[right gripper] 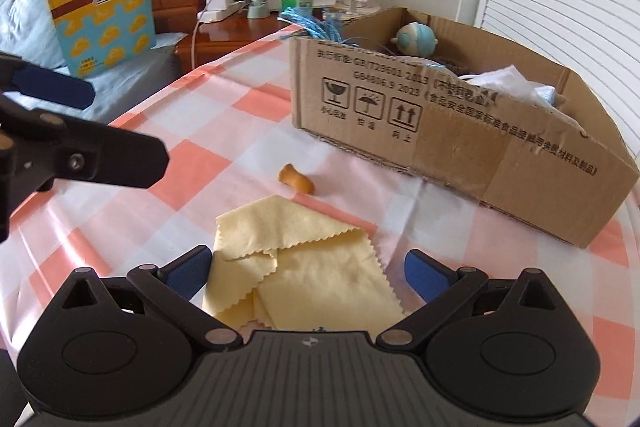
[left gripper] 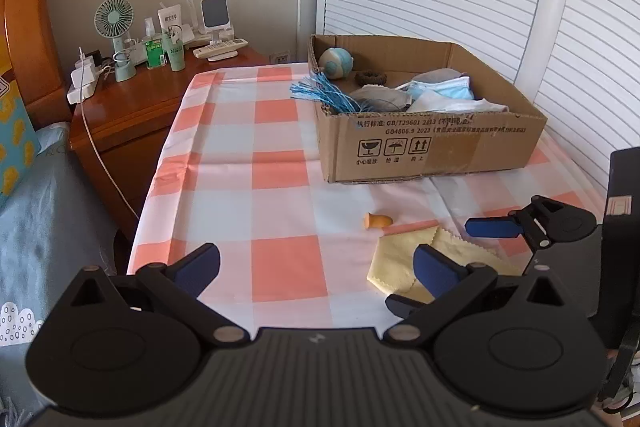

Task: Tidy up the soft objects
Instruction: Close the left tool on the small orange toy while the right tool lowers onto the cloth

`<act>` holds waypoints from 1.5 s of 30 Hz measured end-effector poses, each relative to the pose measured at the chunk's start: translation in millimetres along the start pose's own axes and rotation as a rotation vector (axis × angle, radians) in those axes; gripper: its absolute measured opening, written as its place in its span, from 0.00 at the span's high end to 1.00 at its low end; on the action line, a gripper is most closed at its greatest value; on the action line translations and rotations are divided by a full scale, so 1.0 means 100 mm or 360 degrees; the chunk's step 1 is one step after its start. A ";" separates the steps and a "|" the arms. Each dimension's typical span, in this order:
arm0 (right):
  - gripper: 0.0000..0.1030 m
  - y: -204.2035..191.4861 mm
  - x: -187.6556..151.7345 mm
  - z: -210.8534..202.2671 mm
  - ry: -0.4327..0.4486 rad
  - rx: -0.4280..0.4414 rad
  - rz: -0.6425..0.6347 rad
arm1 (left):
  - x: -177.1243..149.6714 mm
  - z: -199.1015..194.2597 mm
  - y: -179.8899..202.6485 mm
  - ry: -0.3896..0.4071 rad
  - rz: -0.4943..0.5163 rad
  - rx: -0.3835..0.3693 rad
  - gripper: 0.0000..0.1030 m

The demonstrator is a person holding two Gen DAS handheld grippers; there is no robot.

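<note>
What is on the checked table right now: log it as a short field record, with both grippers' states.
surface: checked tablecloth, pink and white
container: cardboard box, open top
in box: striped ball, face masks, blue raffia hanging over the edge
loose on cloth: yellow cloth, partly folded; orange earplug beside it
left gripper: open, holding nothing
right gripper: open, fingers either side of the yellow cloth, not closed on it

Matte black left gripper (left gripper: 316, 273) low in frame, ribbed grey housing, round black pivot discs, silver pins, blue ribbed pads (left gripper: 198, 269), matching right gripper (right gripper: 306, 273), small lightning logo at centre
</note>
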State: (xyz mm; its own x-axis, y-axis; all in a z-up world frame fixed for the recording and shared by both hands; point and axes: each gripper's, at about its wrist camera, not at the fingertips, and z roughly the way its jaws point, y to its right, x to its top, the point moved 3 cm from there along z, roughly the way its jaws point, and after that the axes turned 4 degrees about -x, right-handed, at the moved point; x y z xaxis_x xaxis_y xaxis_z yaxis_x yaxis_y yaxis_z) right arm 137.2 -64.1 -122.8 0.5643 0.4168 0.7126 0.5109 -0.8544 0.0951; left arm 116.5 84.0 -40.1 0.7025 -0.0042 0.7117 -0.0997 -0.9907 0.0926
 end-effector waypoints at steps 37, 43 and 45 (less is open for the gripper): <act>0.00 0.87 -0.31 -0.21 -0.0009 -0.0237 0.0237 | 0.04 0.97 0.27 -0.0130 -0.0047 0.0086 0.00; 0.00 0.87 -0.32 -0.21 0.0010 -0.0230 0.0230 | 0.05 0.98 0.33 -0.0115 -0.0036 0.0128 0.00; 0.00 0.87 -0.32 -0.21 0.0015 -0.0224 0.0224 | 0.06 0.98 0.37 -0.0116 -0.0022 0.0114 0.05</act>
State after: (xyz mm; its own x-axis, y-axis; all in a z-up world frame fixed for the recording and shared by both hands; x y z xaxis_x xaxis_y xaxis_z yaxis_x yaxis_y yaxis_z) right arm 149.9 -158.5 -122.8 0.6175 0.2876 0.7321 0.3311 -0.9393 0.0897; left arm 186.0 34.4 -100.8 0.7531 0.0023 0.6579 -0.0410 -0.9979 0.0503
